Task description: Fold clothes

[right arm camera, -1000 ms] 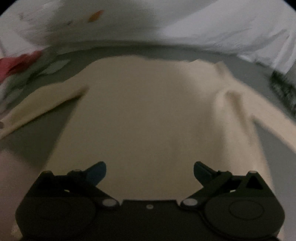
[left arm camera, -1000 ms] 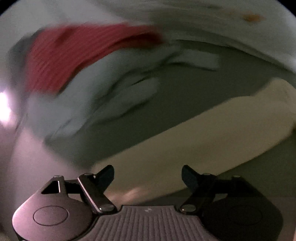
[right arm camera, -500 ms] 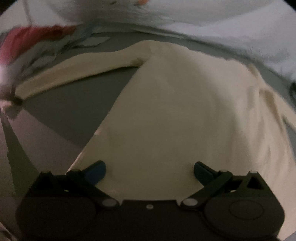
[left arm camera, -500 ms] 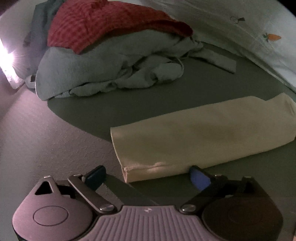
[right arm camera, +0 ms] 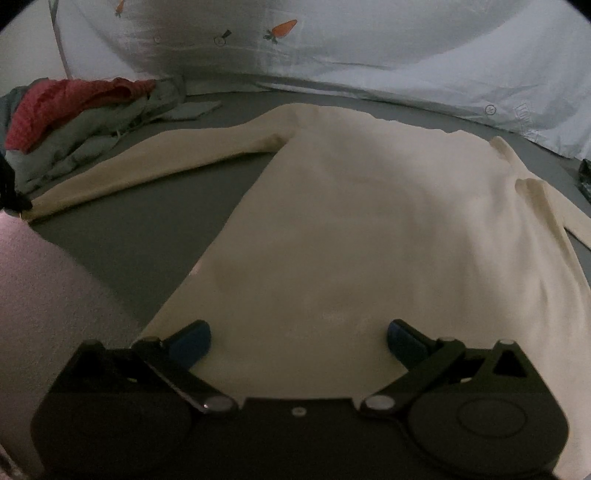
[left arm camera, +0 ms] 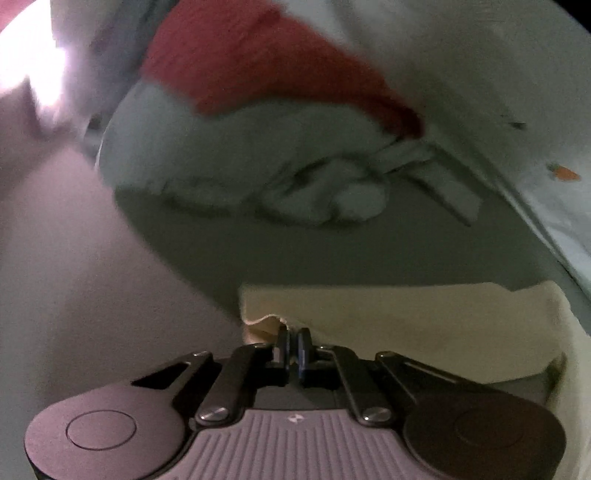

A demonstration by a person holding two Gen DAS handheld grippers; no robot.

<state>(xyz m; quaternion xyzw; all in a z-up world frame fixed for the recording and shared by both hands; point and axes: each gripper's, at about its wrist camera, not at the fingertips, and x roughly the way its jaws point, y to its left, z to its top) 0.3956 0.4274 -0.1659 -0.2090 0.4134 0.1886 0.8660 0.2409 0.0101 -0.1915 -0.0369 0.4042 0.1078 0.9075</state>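
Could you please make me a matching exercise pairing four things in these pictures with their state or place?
Things:
1. left gripper
2. right gripper
3. red garment
4. carrot print

States or places:
A. on the white bedding at the back
B. open, over the cream sweater's body
C. shut on the sweater's cuff
D. on top of the grey clothes pile

Pairs: 1-C, 2-B, 3-D, 4-A

The sweater (right arm camera: 369, 229) lies on the bed (right arm camera: 140, 236), the clothes pile (right arm camera: 81, 122) behind its left sleeve (right arm camera: 155, 162).
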